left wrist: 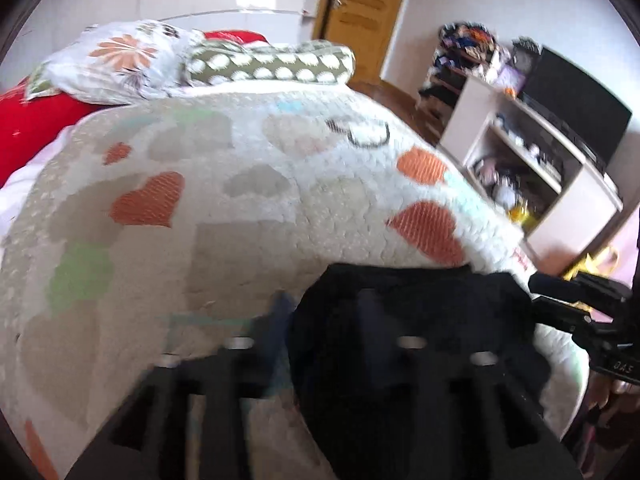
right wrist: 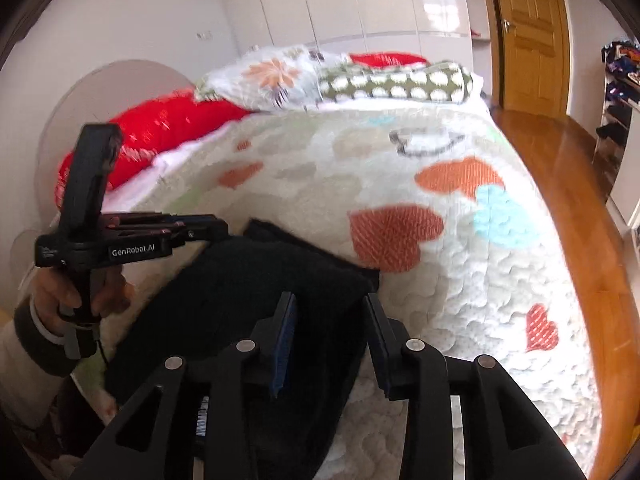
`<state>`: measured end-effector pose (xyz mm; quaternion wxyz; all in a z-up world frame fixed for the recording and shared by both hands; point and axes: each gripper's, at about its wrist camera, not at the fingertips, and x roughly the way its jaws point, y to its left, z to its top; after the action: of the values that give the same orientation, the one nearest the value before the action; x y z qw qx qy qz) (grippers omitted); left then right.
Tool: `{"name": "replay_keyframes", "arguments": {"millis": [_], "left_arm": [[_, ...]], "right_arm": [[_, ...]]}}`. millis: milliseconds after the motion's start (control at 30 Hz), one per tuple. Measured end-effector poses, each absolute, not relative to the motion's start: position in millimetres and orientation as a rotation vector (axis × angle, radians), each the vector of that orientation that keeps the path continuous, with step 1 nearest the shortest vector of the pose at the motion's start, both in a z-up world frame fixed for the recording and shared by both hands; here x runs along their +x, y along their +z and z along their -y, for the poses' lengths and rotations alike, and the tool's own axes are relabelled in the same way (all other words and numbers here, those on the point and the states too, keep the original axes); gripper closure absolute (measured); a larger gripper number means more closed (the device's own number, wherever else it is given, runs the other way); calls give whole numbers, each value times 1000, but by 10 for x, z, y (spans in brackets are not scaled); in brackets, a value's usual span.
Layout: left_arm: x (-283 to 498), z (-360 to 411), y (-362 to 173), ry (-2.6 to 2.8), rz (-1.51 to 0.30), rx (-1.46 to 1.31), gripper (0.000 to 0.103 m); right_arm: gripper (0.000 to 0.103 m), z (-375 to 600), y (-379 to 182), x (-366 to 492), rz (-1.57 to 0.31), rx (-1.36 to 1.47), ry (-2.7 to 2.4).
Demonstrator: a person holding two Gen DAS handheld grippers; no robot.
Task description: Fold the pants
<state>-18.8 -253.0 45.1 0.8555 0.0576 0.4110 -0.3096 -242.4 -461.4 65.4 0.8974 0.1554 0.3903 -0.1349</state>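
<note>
The black pants (right wrist: 248, 304) lie folded at the near edge of the heart-print quilt (right wrist: 460, 280). Over them, the right gripper (right wrist: 332, 320) has its jaws apart; the left gripper (right wrist: 200, 230), beside the pants, looks closed. Beyond the pants the quilt runs bare to the pillows (right wrist: 340, 80).

Bright, even daylight indoors, with glare on the glossy wardrobe doors (right wrist: 380, 0) and a sheen on the wooden floor (right wrist: 568, 168). Heavy motion blur across the left wrist view, smearing the quilt (left wrist: 240, 184) and shelf unit (left wrist: 532, 160); sharper in the right wrist view. Strong fisheye bending and dark vignette at every edge; black pants (right wrist: 248, 292) lost in featureless shadow.
</note>
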Motion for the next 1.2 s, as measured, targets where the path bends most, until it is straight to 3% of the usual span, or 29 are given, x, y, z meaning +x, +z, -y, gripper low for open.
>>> {"name": "replay_keyframes", "arguments": {"millis": [167, 467, 767, 1033, 1200], "left_arm": [[-645, 2500, 660, -644, -827, 160, 42], [-1205, 2565, 287, -542, -915, 209, 39], [-1359, 2480, 478, -515, -898, 177, 40], [-1389, 2493, 365, -508, -908, 171, 36], [-1411, 2514, 416, -491, -890, 194, 34]], "right_arm": [[70, 4452, 777, -2300, -777, 305, -199], [74, 4560, 192, -1875, -891, 338, -215], [68, 4217, 612, -2280, -869, 248, -205], [68, 3999, 277, -2653, -934, 238, -238], [65, 4041, 462, -2719, -908, 283, -234]]}}
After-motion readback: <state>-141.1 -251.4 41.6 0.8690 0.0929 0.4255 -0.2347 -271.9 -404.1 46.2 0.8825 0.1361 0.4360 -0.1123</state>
